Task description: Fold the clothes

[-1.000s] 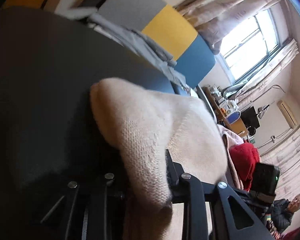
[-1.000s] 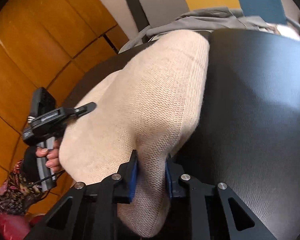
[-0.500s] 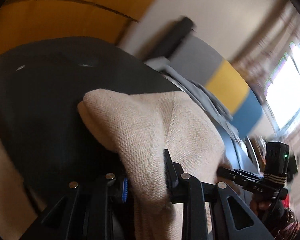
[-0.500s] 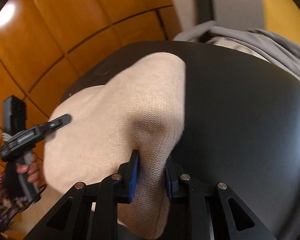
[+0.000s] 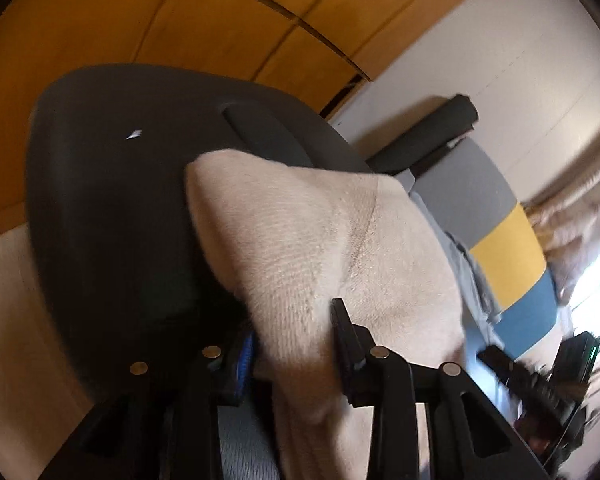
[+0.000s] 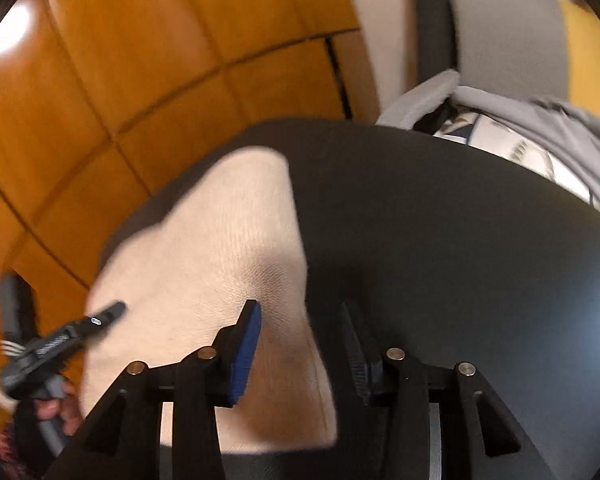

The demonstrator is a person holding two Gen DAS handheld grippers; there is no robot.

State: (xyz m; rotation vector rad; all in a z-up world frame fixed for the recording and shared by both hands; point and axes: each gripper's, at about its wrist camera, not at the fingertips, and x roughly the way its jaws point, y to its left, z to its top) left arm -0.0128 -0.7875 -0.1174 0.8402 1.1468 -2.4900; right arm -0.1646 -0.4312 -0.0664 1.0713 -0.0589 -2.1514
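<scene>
Right gripper point(image 6: 300, 344) fingers now parted (sweater point(image 6: 204, 264) released), left gripper point(image 5: 294, 344) still clamping it.

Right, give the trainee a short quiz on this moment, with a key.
1. True or false: the left tongs and the right tongs both clamp the beige knit garment.
2. The garment rests on: A) the black table; B) a wooden floor; C) a red cushion.
3. Fill in: the padded panel behind the table has grey, yellow and ____ sections.

Key: 1. False: the left tongs are shut on the garment, but the right tongs stand open, with a gap beside the cloth. 2. A. 3. blue.
</scene>
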